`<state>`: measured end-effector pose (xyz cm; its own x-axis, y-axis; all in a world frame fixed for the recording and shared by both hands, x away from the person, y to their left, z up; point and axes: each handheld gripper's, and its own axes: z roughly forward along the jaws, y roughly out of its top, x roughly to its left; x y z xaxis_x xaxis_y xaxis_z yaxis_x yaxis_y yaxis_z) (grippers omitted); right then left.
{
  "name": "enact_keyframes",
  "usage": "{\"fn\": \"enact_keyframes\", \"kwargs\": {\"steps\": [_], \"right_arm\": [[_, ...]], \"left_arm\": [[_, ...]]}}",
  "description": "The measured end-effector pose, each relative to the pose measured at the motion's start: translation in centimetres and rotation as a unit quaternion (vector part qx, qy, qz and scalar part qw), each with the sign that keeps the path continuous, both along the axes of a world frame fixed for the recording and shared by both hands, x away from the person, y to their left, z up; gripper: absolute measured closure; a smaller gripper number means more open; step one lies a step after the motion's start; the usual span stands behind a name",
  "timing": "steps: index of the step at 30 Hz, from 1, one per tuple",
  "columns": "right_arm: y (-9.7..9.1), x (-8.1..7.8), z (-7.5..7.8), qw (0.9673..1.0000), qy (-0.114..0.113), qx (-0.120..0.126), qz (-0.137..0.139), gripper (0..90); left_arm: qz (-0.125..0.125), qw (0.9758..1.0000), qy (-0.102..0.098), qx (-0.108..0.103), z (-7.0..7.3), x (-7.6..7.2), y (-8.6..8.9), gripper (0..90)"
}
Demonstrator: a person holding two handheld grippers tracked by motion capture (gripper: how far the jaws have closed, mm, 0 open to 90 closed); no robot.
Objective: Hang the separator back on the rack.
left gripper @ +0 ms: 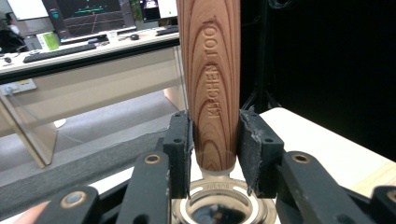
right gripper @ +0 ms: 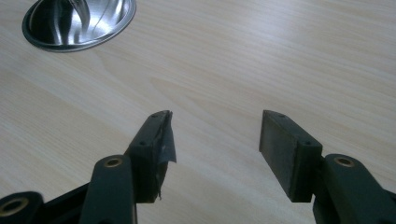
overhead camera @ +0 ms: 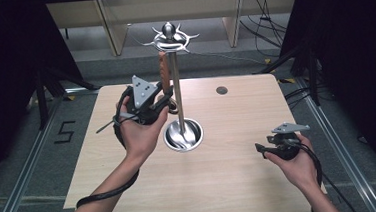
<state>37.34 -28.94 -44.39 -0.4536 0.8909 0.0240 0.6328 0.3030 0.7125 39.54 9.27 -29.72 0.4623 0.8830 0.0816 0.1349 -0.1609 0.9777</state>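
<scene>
A steel utensil stand (overhead camera: pixel 177 86) rises from a round base (overhead camera: pixel 183 136) at the table's middle, with curved hooks at its top (overhead camera: pixel 170 37). A wooden-handled kitchen tool (overhead camera: pixel 163 67) hangs upright beside the pole. Its handle (left gripper: pixel 215 70) is stamped "KITCHEN TOOL", and a shiny metal part (left gripper: pixel 219 205) joins it below. My left gripper (overhead camera: pixel 167 96) has its jaws on either side of the handle's lower end (left gripper: pixel 215 140). The pads stand right beside the wood with a thin gap, so it is open. My right gripper (overhead camera: pixel 261 148) hovers open over bare table (right gripper: pixel 215 140), holding nothing.
The light wooden table (overhead camera: pixel 231 183) has a small dark round hole (overhead camera: pixel 221 90) near its far edge. The stand's base (right gripper: pixel 79 21) lies ahead and left of the right gripper. Cables trail from both grippers. Desks and monitors stand beyond the table.
</scene>
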Motion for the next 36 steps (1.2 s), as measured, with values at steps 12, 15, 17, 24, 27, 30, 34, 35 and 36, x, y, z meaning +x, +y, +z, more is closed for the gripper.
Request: {"fn": "enact_keyframes", "kwargs": {"steps": [12, 15, 17, 24, 27, 30, 34, 35, 36], "right_arm": [[-0.2, 0.1, -0.1, 0.9999, -0.009, -0.006, 0.008, 44.2], [-0.1, 0.1, 0.0, 1.0, -0.007, -0.002, 0.005, 43.8], [0.0, 0.0, 0.0, 1.0, -0.001, -0.001, 0.0, 43.6], [-0.2, 0.2, -0.1, 0.9998, -0.014, -0.006, 0.01, 43.6], [-0.2, 0.1, -0.1, 0.9999, -0.011, -0.007, 0.007, 43.6], [-0.2, 0.2, -0.1, 0.9997, -0.017, -0.007, 0.015, 43.6], [-0.1, 0.1, -0.1, 1.0, -0.007, -0.004, 0.005, 43.5], [0.0, 0.0, 0.0, 1.0, 0.0, -0.001, 0.001, 43.6], [0.0, 0.0, 0.0, 1.0, -0.004, -0.004, 0.002, 43.6]], "left_arm": [[-0.046, 0.9989, 0.009, -0.01, 0.2, -1.8, 1.3, 50.2], [-0.045, 0.9987, 0.02, -0.017, 0.0, -2.6, 2.5, 48.6], [-0.047, 0.998, 0.035, -0.025, -0.3, -3.0, 3.4, 45.8], [-0.041, 0.9976, 0.051, -0.022, -1.5, -4.0, 6.4, 42.4], [-0.034, 0.9976, 0.056, -0.021, -2.2, -4.3, 7.7, 40.7], [-0.024, 0.9974, 0.064, -0.022, -3.1, -4.7, 9.0, 38.8], [-0.015, 0.9962, 0.08, -0.032, -4.3, -5.4, 10.5, 37.4], [-0.014, 0.9958, 0.085, -0.032, -4.7, -5.6, 10.9, 37.2], [-0.012, 0.9954, 0.089, -0.034, -5.2, -5.8, 11.2, 36.9]]}}
